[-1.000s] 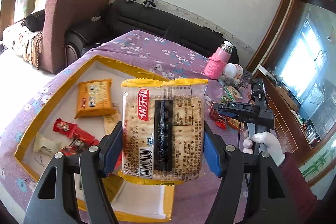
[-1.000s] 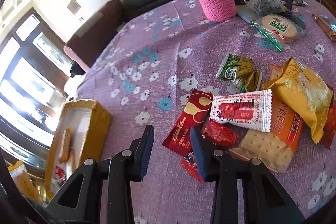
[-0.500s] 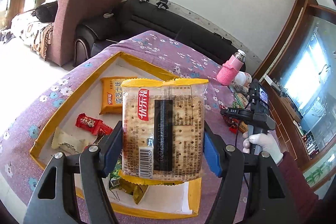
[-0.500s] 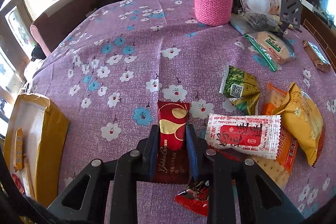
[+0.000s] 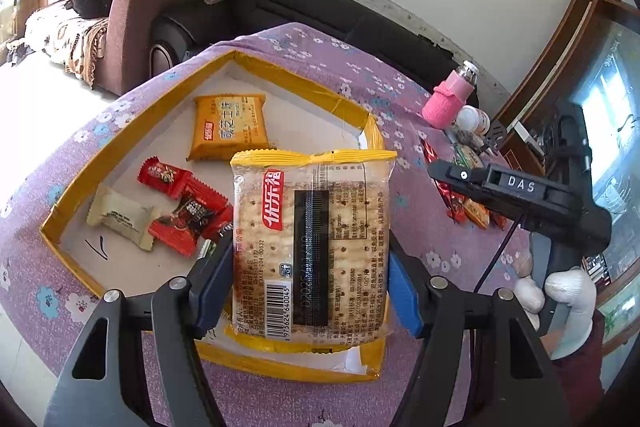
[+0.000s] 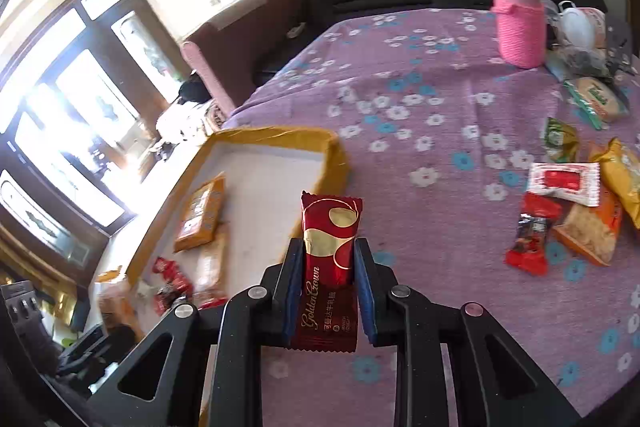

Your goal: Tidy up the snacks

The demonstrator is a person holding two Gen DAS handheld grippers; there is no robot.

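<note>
My left gripper (image 5: 310,281) is shut on a clear cracker packet with yellow ends (image 5: 312,247), held over the near right part of a shallow yellow-rimmed box (image 5: 120,143). The box holds an orange packet (image 5: 230,125), red candies (image 5: 188,203) and a pale wrapped sweet (image 5: 120,217). My right gripper (image 6: 328,287) is shut on a dark red Golden Crown bar (image 6: 330,259), lifted above the purple flowered cloth beside the box's right wall (image 6: 334,163). The right gripper also shows in the left wrist view (image 5: 516,199).
Several loose snacks (image 6: 572,203) lie on the cloth at the right. A pink-sleeved flask (image 6: 520,23) and a white jar (image 6: 576,27) stand at the far side. A dark sofa (image 5: 320,15) and a maroon armchair (image 5: 160,7) stand behind the table.
My right gripper closed on the dark red bar, lifted it off the cloth and swung left toward the box. My left gripper kept the cracker packet and drew nearer over the box.
</note>
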